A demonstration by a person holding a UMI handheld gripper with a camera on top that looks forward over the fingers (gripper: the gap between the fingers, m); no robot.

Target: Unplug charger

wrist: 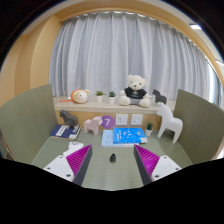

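Gripper view: claw (109,163) spread wide, nothing between the fingers; left pad (74,157) and right pad (148,159) both magenta, well apart. Both fingers hang over a grey-green surface (110,175) with a seam running away from the claw.

Small dark object (113,156) lies on the surface between the fingers, slightly ahead of the tips, touching neither pad. Likely the charger or its plug, but too small to tell; cannot make out a cable or socket.

Beyond it, a light blue flat item (124,137) lies on the surface. Behind that a purple card marked 7 (107,122) and a white panel (128,119) stand near each other. White horse figure (169,124) stands to the right of these, a pale pink horse figure (93,124) to the left, and a darker grey figure (69,119) further left above a dark blue book-like item (64,131).

On the ledge behind: white teddy bear (135,91) seated in dark clothing, a small plant (100,96) to its left, a round tan item (79,96) further left. White curtain (120,55) hangs behind the ledge
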